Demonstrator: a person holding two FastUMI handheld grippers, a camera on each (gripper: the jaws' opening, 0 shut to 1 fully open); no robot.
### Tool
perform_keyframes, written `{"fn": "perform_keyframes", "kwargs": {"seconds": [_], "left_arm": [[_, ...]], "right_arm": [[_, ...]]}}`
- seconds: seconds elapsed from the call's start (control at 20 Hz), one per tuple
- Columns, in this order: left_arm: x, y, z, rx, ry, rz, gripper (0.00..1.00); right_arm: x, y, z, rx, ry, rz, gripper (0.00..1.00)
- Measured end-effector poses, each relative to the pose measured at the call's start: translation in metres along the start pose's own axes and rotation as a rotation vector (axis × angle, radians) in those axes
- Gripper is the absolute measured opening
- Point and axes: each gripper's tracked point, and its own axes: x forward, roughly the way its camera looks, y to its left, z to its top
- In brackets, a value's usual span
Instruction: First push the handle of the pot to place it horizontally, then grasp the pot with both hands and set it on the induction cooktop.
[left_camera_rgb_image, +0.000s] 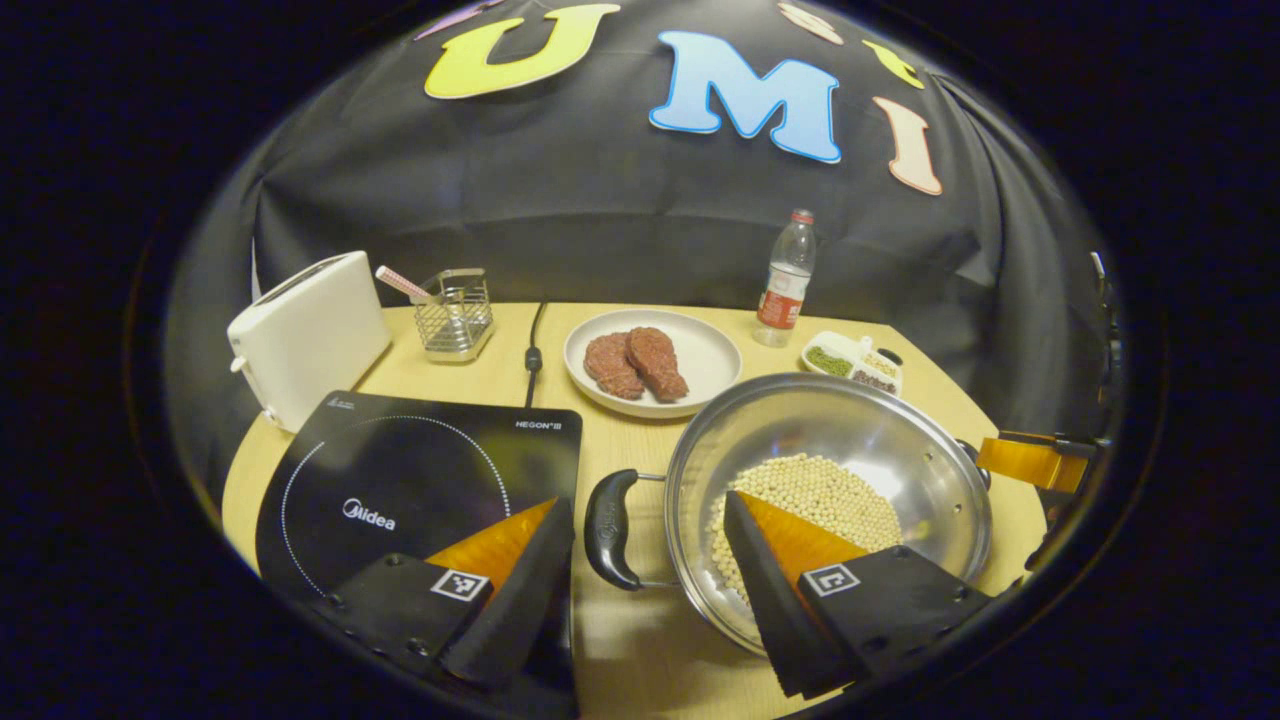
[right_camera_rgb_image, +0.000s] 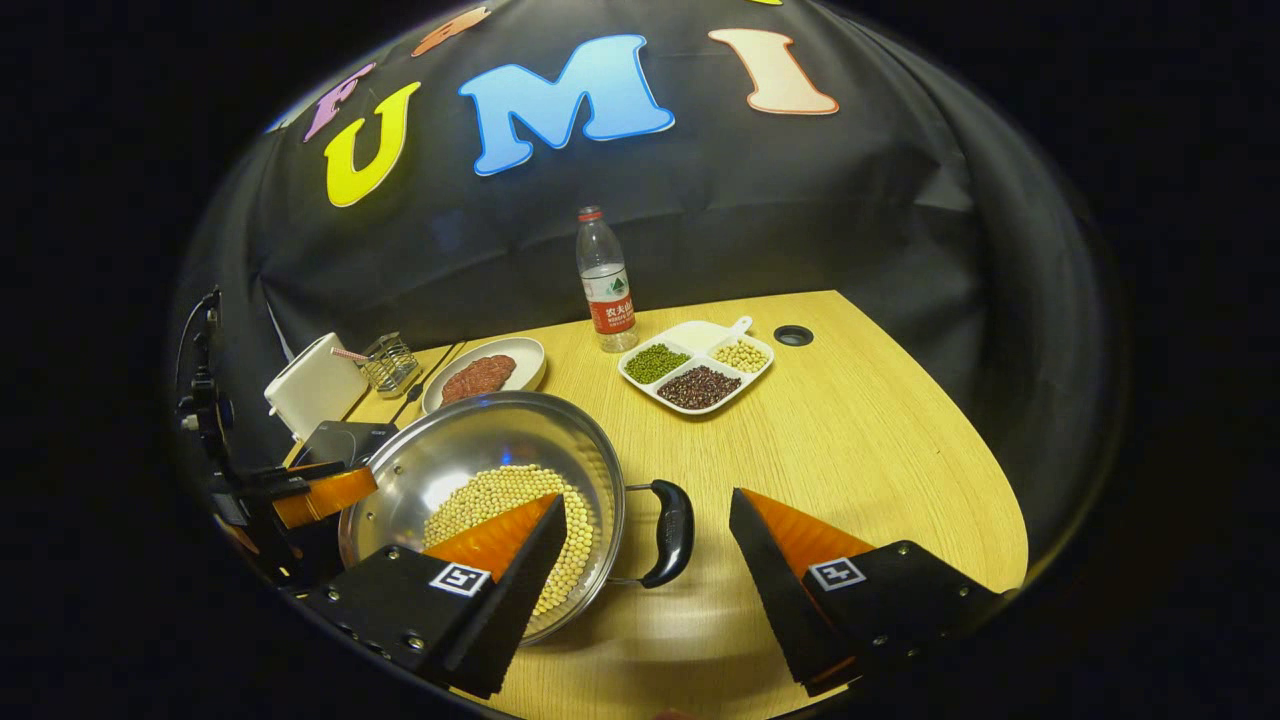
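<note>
On the table (right_camera_rgb_image: 850, 430), the pot (left_camera_rgb_image: 850, 440) points its handles (left_camera_rgb_image: 610, 530) sideways.

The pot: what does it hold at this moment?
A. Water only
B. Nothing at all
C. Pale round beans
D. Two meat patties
C: in the left gripper view the pot has a heap of pale round beans on its bottom, while the two meat patties lie on the white plate behind it.
</note>
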Motion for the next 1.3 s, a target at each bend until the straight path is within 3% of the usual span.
{"fn": "perform_keyframes", "kwargs": {"seconds": [0.3, 0.75, 0.85, 0.9, 1.05, 1.15, 1.2, 1.25, 1.3], "left_arm": [[0.014, -0.004, -0.008, 0.02, 0.029, -0.025, 0.95], [0.031, -0.016, -0.018, 0.007, 0.071, -0.031, 0.97], [0.031, -0.011, -0.018, -0.003, 0.066, -0.013, 0.85], [0.031, -0.01, -0.017, 0.0, 0.064, -0.008, 0.75], [0.031, -0.006, -0.01, 0.024, 0.045, 0.021, 0.68], [0.031, -0.006, -0.013, 0.03, 0.052, 0.027, 0.65], [0.032, -0.006, -0.013, 0.03, 0.053, 0.026, 0.65], [0.031, -0.007, -0.013, 0.033, 0.056, 0.026, 0.64], [0.031, -0.007, -0.013, 0.032, 0.056, 0.027, 0.68]], "right_arm": [[0.009, 0.0, -0.006, 0.009, 0.03, -0.004, 1.0], [0.016, -0.011, -0.013, 0.015, 0.062, -0.018, 1.0], [0.017, -0.017, -0.014, 0.005, 0.066, -0.038, 0.93], [0.018, -0.019, -0.016, 0.003, 0.071, -0.042, 0.83], [0.019, -0.02, -0.02, -0.004, 0.086, -0.055, 0.8], [0.019, -0.02, -0.019, -0.006, 0.083, -0.055, 0.6], [0.017, -0.02, -0.019, -0.004, 0.084, -0.056, 0.6], [0.02, -0.019, -0.019, 0.004, 0.087, -0.057, 0.53], [0.019, -0.02, -0.018, 0.012, 0.086, -0.056, 0.57]]}}
